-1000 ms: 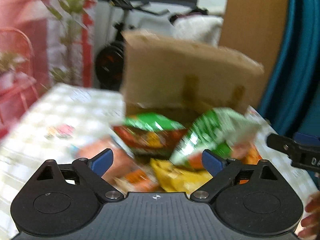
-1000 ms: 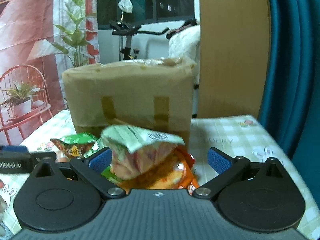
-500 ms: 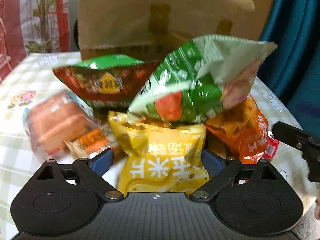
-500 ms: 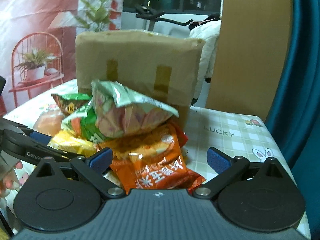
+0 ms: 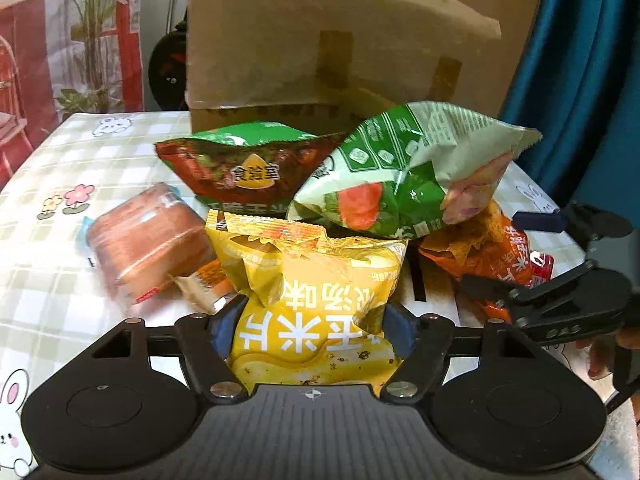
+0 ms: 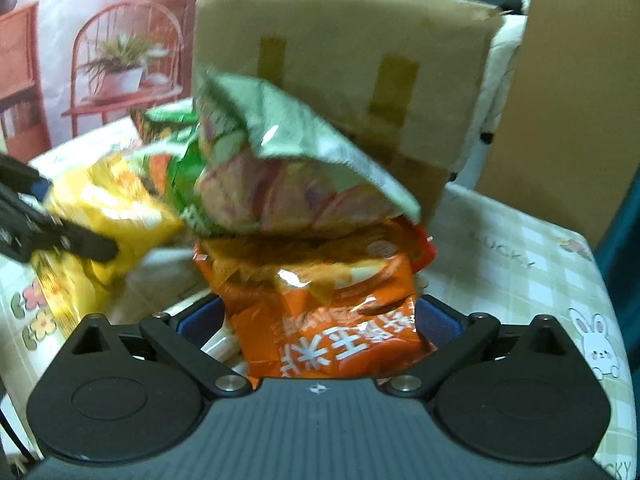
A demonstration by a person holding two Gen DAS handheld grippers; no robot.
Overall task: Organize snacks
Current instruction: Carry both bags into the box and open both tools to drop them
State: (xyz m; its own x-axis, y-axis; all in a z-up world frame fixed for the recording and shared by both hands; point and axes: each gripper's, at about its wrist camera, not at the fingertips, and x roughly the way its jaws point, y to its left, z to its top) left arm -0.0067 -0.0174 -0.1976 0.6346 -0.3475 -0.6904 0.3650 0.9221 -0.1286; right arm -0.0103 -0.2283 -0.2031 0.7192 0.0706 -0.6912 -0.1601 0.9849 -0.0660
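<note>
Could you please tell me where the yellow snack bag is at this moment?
In the left wrist view the yellow snack bag lies front and centre on the table, between the closing left tongs, just in front of the green bag.

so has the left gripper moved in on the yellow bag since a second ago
Yes. The left gripper has dropped toward the table; the yellow bag now sits between its closing jaws.

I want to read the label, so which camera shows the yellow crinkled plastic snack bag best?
The left wrist view: the yellow crinkled plastic snack bag lies sharp and centred between the closing jaws of the left gripper, its print facing the camera. The right wrist view shows it only blurred, at the left edge.
</note>
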